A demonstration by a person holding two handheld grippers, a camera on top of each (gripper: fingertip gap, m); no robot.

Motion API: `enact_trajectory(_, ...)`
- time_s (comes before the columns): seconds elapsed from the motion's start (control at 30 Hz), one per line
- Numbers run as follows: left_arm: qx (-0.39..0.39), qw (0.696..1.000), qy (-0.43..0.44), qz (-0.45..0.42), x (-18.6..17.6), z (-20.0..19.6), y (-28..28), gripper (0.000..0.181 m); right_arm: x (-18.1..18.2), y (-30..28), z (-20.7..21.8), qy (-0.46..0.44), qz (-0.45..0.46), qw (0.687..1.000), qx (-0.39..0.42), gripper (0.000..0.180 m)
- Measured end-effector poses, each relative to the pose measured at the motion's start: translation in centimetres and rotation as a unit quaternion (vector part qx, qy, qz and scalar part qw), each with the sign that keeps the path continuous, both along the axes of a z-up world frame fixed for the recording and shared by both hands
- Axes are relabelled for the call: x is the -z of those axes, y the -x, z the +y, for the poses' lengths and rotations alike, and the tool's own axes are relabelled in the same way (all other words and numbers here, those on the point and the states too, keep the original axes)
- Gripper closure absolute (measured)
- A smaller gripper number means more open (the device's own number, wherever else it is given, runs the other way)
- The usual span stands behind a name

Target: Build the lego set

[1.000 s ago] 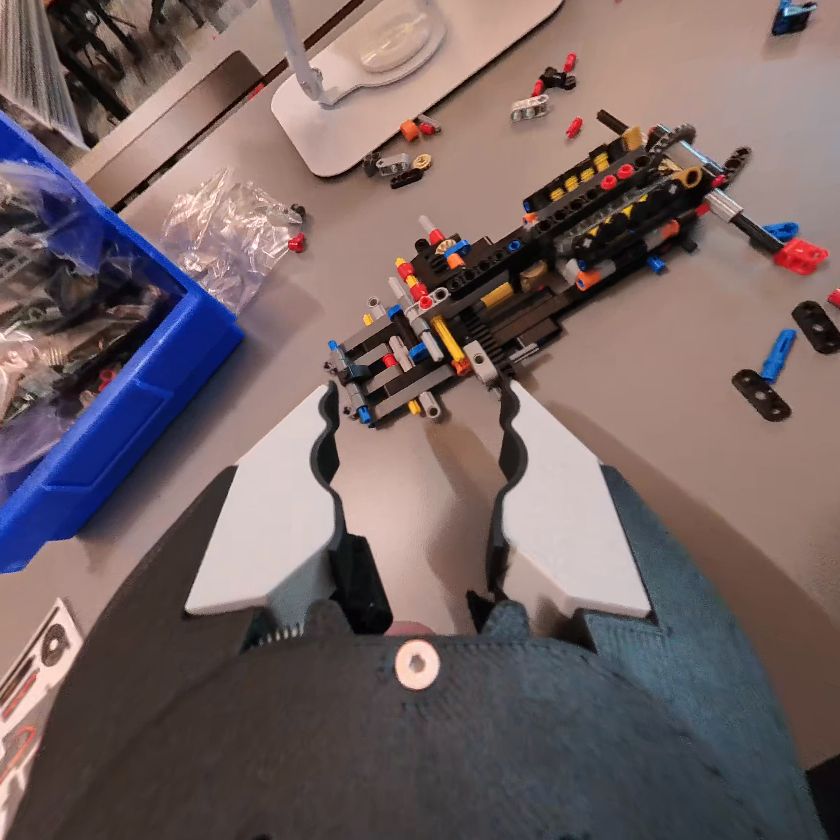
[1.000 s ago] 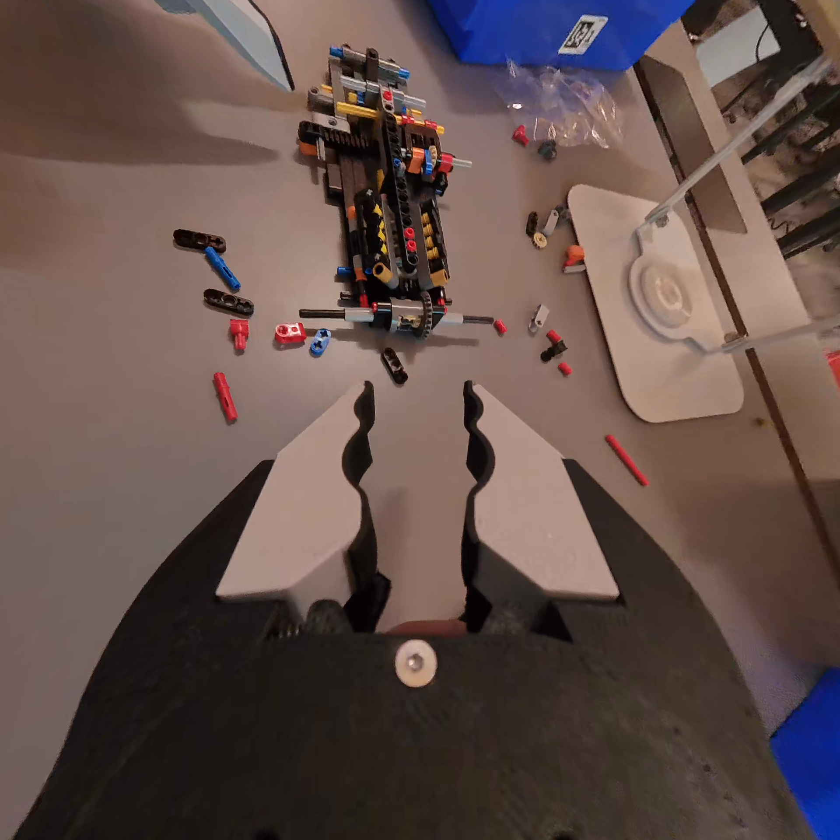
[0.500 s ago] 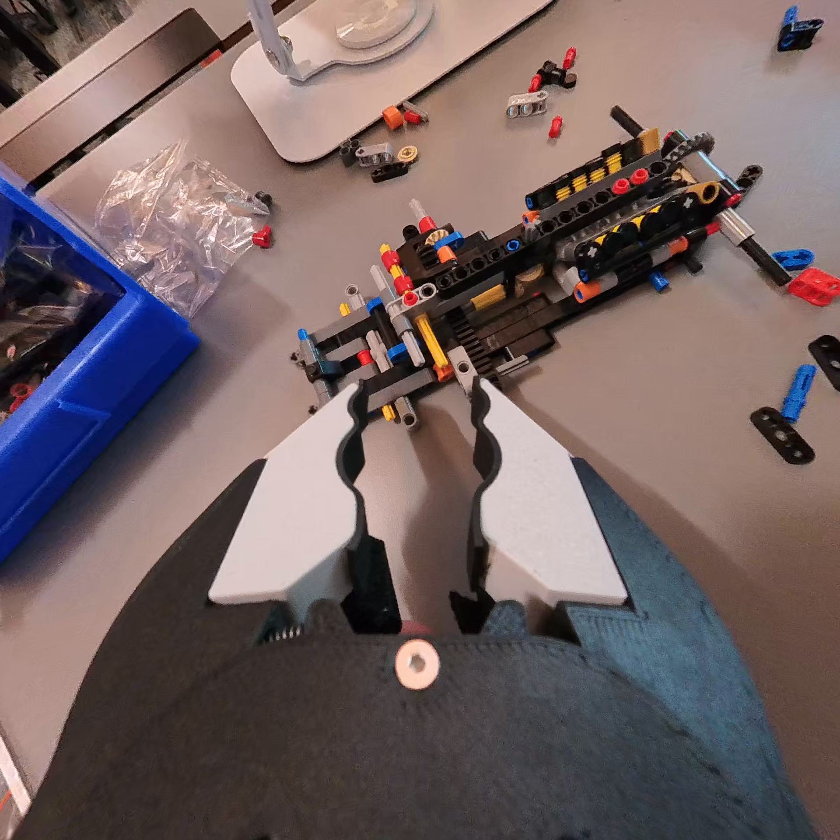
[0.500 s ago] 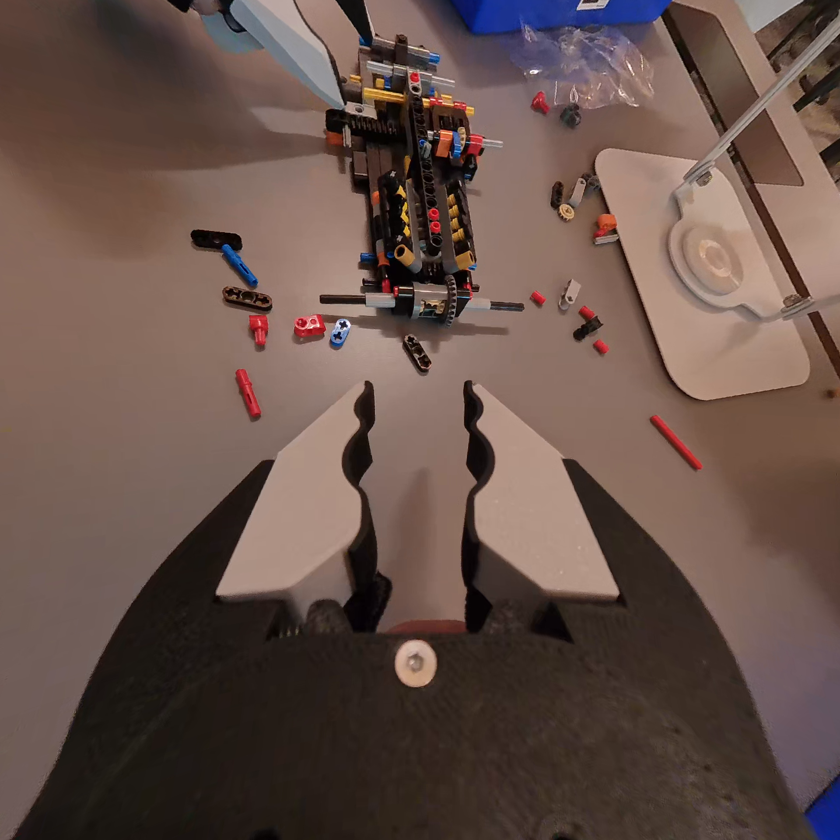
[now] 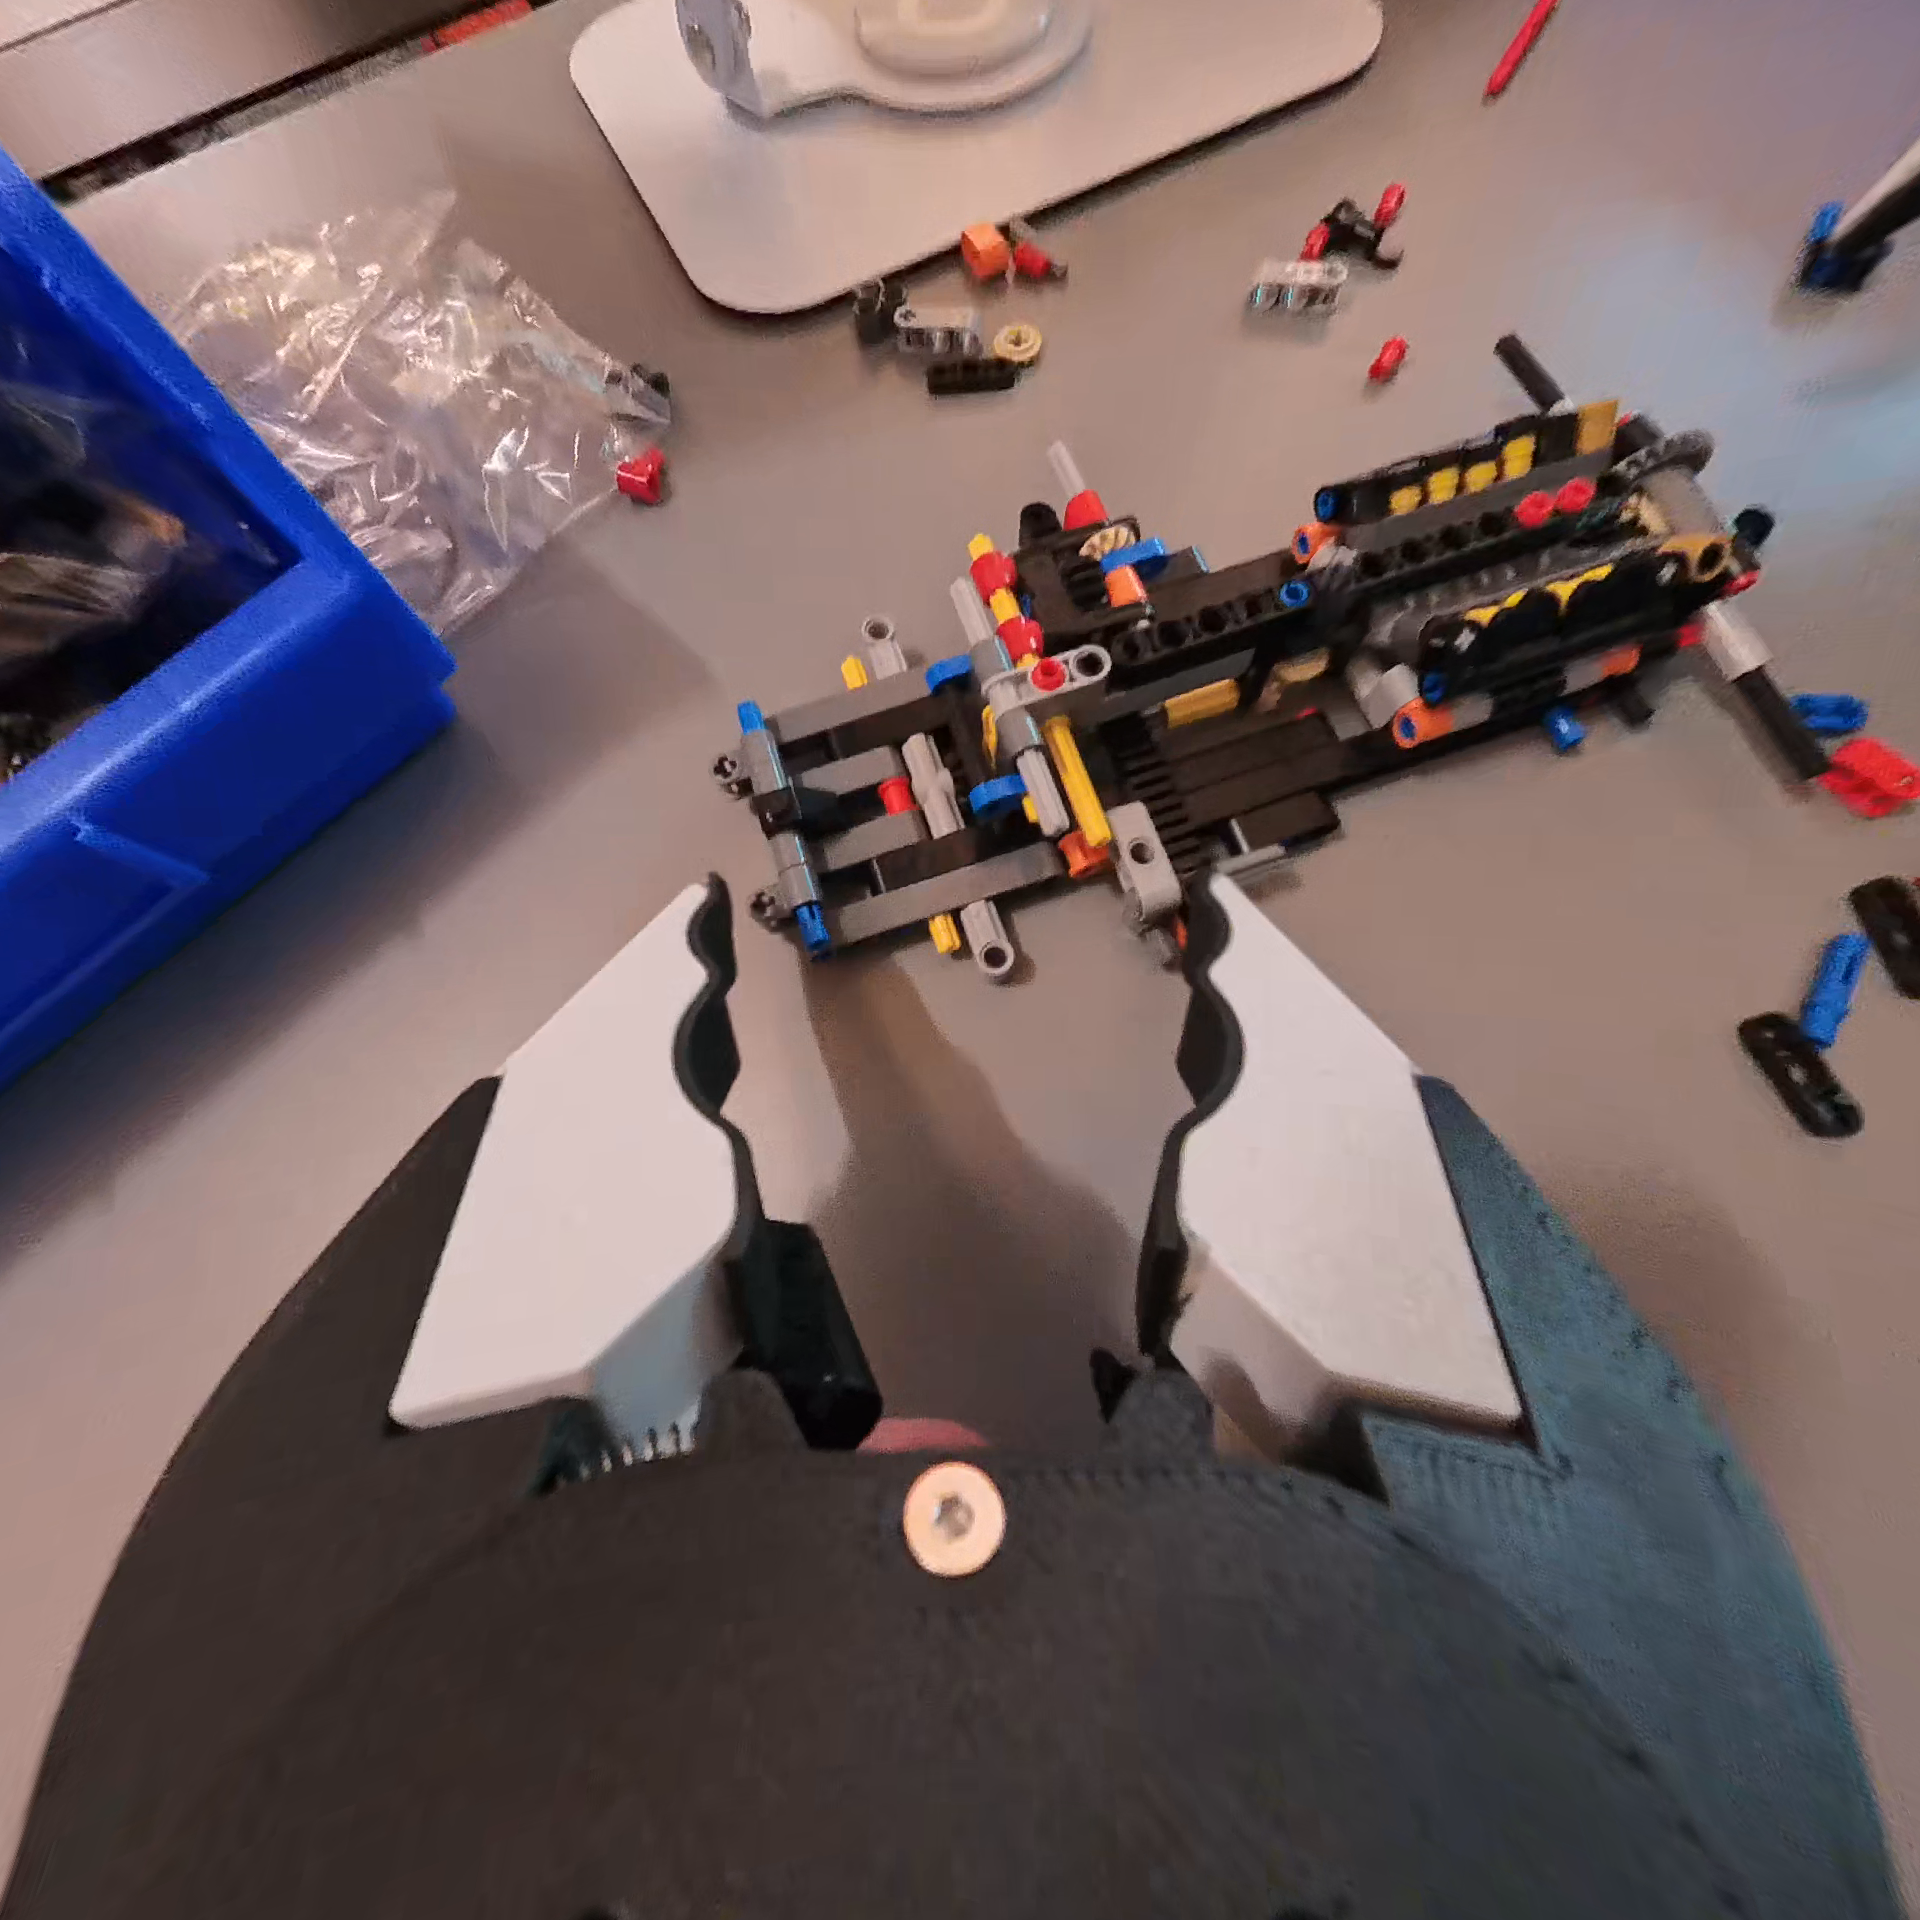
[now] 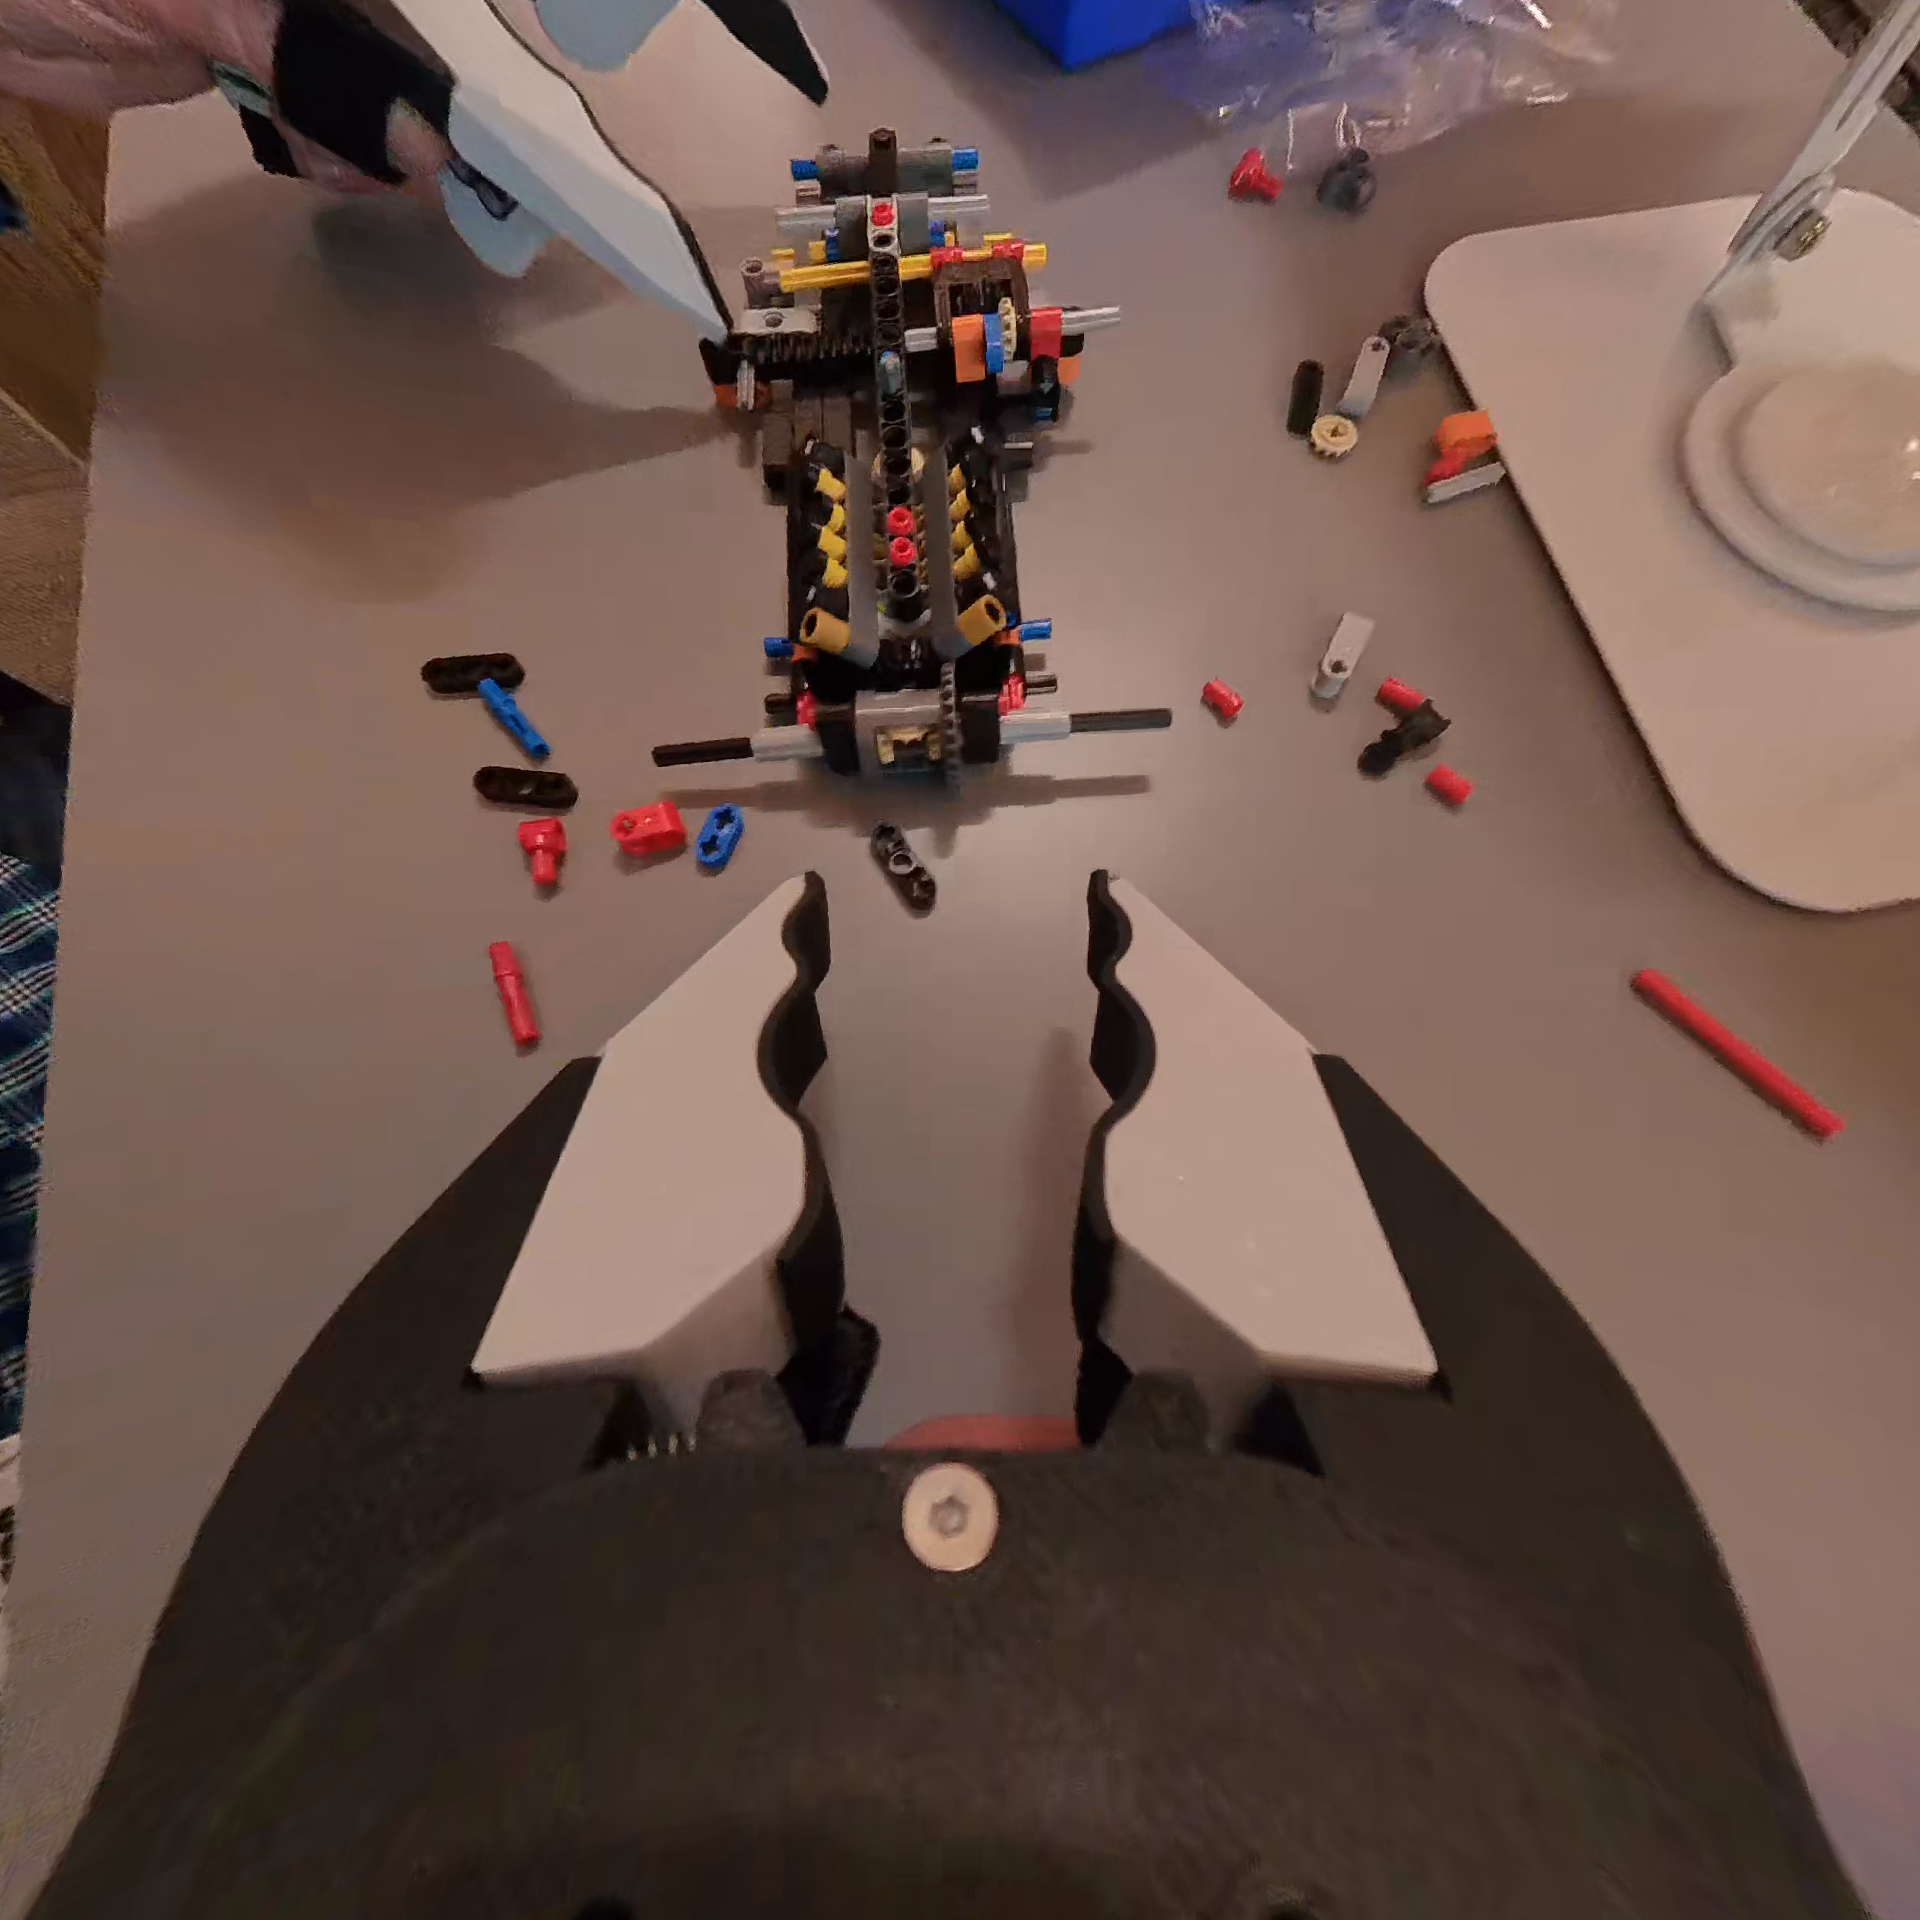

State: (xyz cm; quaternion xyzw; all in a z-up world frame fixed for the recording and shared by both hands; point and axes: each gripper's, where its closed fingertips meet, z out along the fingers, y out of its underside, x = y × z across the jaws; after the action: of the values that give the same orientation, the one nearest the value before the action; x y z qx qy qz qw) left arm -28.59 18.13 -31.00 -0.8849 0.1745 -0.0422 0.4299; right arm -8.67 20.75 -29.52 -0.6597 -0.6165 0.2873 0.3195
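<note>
The long black, grey and yellow lego chassis point(image 5: 1195, 686) lies flat on the grey table. My left gripper point(image 5: 964, 904) is open wide and empty at the chassis's near end, and its right fingertip touches a grey corner piece point(image 5: 1143, 868). In the right wrist view the chassis point(image 6: 899, 488) lies lengthwise ahead, and the left gripper's white finger point(image 6: 592, 197) rests against its far left side. My right gripper point(image 6: 956, 888) is open and empty, just short of the axle end. A small black link point(image 6: 902, 864) lies in front of its tips.
Loose pieces lie left of the chassis: black links point(image 6: 525, 787), a blue pin point(image 6: 512, 715), red pieces point(image 6: 646, 828). A red axle point(image 6: 1735, 1049) and a white lamp base point(image 6: 1662, 623) are on the right. A blue bin point(image 5: 156, 727) and a plastic bag point(image 5: 416, 384) are on the left. The right tips stand about 10 centimeters off the blue pin point(image 6: 512, 715). Look for it in the left wrist view point(image 5: 1833, 987) too.
My left gripper narrowed half a second ago and has opened wide again at the chassis's end. My right gripper has moved closer to the chassis and opened slightly wider.
</note>
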Motion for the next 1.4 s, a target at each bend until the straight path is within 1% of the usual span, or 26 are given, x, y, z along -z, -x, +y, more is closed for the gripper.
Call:
enact_trajectory(0.03, 0.001, 1.000, 0.006, -0.009, 0.1, 0.1, -0.2, 0.099, 0.0, 0.4, 0.3, -0.005, 0.001, 1.000, -0.008, 0.132)
enact_trajectory(0.1, 0.000, 1.000, 0.015, -0.022, 0.3, 0.4, -0.2, 0.099, 0.3, 1.0, 1.2, -0.018, -0.008, 1.000, -0.024, 0.133)
enact_trajectory(0.17, 0.018, 0.999, 0.021, -0.028, 0.4, 0.6, -0.5, 0.104, 1.1, 1.5, 2.5, -0.014, -0.024, 0.999, -0.024, 0.137)
enact_trajectory(0.23, 0.033, 0.999, 0.027, -0.018, 0.3, 0.9, -0.4, 0.106, 1.7, 1.9, 3.9, -0.021, -0.033, 0.999, -0.029, 0.140)
enact_trajectory(0.33, 0.058, 0.997, 0.044, -0.007, 0.3, 1.4, -0.3, 0.106, 2.0, 2.5, 4.7, -0.030, -0.035, 0.997, -0.064, 0.150)
enact_trajectory(0.47, 0.105, 0.993, 0.058, -0.002, 0.4, 2.1, -0.3, 0.107, 2.1, 3.2, 3.9, -0.047, -0.038, 0.989, -0.133, 0.153)
enact_trajectory(0.57, 0.132, 0.989, 0.061, -0.003, 0.4, 2.7, -0.4, 0.107, 2.4, 3.4, 2.9, -0.069, -0.042, 0.980, -0.182, 0.159)
enact_trajectory(0.73, 0.151, 0.986, 0.075, -0.012, 0.5, 3.1, -0.4, 0.103, 2.6, 3.6, 2.0, -0.123, -0.037, 0.968, -0.217, 0.167)
enact_trajectory(0.8, 0.156, 0.985, 0.075, -0.016, 0.6, 3.2, -0.8, 0.089, 2.6, 3.5, 1.5, -0.119, -0.032, 0.967, -0.222, 0.170)
enact_trajectory(0.83, 0.156, 0.985, 0.074, -0.013, 0.7, 3.3, -0.8, 0.088, 2.5, 3.4, 1.1, -0.116, -0.026, 0.967, -0.224, 0.171)
enact_trajectory(0.87, 0.157, 0.985, 0.071, -0.011, 0.7, 3.4, -0.9, 0.088, 2.5, 3.3, 0.8, -0.110, -0.025, 0.968, -0.225, 0.172)
enact_trajectory(0.97, 0.158, 0.985, 0.064, 0.000, 0.7, 3.8, -0.8, 0.100, 2.5, 3.1, 0.1, -0.097, -0.026, 0.971, -0.218, 0.172)
enact_trajectory(1.1, 0.173, 0.983, 0.064, 0.004, 0.7, 3.9, -1.2, 0.101, 2.4, 2.7, -0.9, -0.083, -0.032, 0.973, -0.211, 0.173)
enact_trajectory(1.33, 0.192, 0.979, 0.069, 0.009, 0.7, 3.7, -1.9, 0.100, 2.3, 2.3, -2.2, -0.002, -0.037, 0.978, -0.206, 0.174)
enact_trajectory(1.37, 0.192, 0.979, 0.072, 0.010, 0.7, 3.6, -1.9, 0.100, 2.3, 2.3, -2.4, 0.003, -0.034, 0.978, -0.208, 0.174)
enact_trajectory(1.4, 0.187, 0.979, 0.076, 0.012, 0.7, 3.6, -1.8, 0.095, 2.2, 2.2, -2.5, 0.005, -0.032, 0.978, -0.208, 0.174)
